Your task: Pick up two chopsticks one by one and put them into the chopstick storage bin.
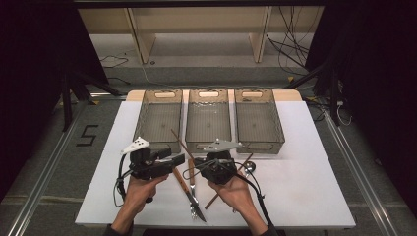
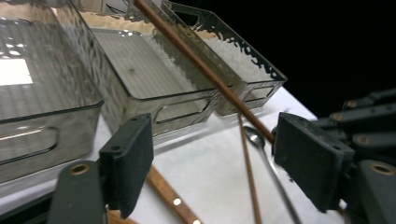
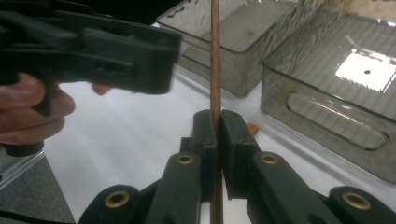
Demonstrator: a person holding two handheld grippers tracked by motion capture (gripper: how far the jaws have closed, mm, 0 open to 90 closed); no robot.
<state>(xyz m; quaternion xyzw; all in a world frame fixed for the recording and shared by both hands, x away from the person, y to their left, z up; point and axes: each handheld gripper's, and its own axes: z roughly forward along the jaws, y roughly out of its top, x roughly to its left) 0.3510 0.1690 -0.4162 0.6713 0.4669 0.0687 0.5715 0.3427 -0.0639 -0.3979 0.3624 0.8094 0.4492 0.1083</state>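
A thin brown wooden chopstick point(image 3: 215, 56) stands raised off the white table, tilted toward the clear trays, pinched near its lower part in the right gripper point(image 3: 217, 135), its upper end free.

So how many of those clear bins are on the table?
3, side by side along the table's far edge: the left bin, the middle bin and the right bin. None looks hidden.
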